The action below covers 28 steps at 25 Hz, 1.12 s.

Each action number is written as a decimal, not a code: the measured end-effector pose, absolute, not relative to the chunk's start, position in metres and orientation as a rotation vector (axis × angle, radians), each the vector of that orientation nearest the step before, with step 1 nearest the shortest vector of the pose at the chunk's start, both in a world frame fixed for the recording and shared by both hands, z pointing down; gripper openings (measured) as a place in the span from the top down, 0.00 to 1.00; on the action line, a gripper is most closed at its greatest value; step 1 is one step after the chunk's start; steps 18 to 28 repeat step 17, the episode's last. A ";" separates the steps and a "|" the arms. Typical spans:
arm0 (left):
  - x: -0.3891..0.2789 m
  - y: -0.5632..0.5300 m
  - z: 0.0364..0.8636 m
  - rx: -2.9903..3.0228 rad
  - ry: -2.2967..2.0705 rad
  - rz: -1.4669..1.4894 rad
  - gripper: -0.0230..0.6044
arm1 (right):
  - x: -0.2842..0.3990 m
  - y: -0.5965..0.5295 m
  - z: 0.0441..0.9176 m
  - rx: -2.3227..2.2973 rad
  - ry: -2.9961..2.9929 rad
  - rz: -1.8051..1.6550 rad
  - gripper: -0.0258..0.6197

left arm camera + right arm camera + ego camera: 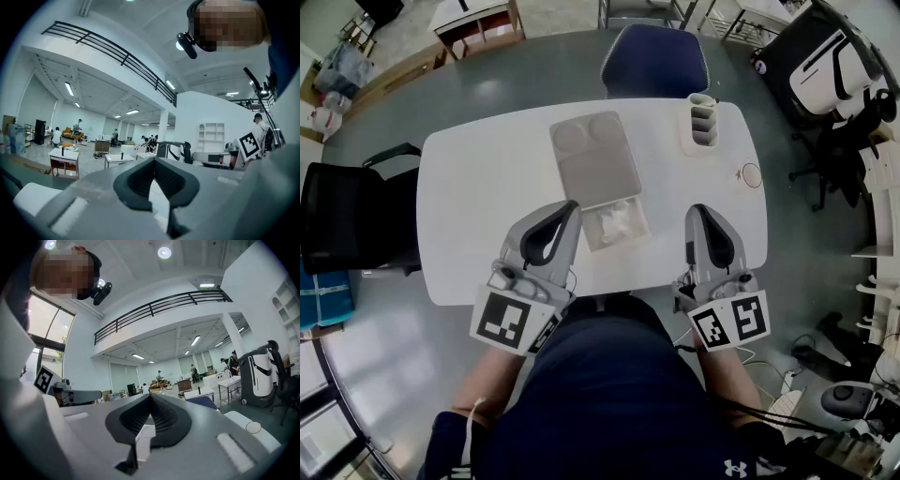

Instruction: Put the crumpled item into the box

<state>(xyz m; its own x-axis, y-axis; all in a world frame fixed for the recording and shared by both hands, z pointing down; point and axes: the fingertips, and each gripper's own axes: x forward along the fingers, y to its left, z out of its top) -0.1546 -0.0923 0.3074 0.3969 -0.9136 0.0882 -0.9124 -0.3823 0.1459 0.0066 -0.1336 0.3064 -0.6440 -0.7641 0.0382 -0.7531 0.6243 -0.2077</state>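
Smooth white table [483, 187] carries a rectangular box [595, 167] holding a crumpled item [617, 223].

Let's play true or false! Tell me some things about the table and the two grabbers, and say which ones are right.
1. The left gripper and the right gripper are both shut and empty. True.
2. The crumpled item lies at the near end of the box, between the grippers' tips. True.
3. The left gripper holds the crumpled item. False: its jaws are shut on nothing, and the item lies apart from it.
4. A blue chair stands at the far side of the table. True.
5. The white holder stands at the table's left edge. False: it stands near the far right corner.
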 end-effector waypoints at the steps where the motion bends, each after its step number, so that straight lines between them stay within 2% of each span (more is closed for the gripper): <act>1: -0.154 -0.093 0.308 2.478 -1.636 -0.008 0.96 | 0.007 -0.134 0.307 -1.303 2.784 -0.318 0.96; 28: -0.149 -0.096 0.315 2.497 -1.618 0.035 0.96 | 0.006 -0.135 0.316 -1.304 2.790 -0.342 0.96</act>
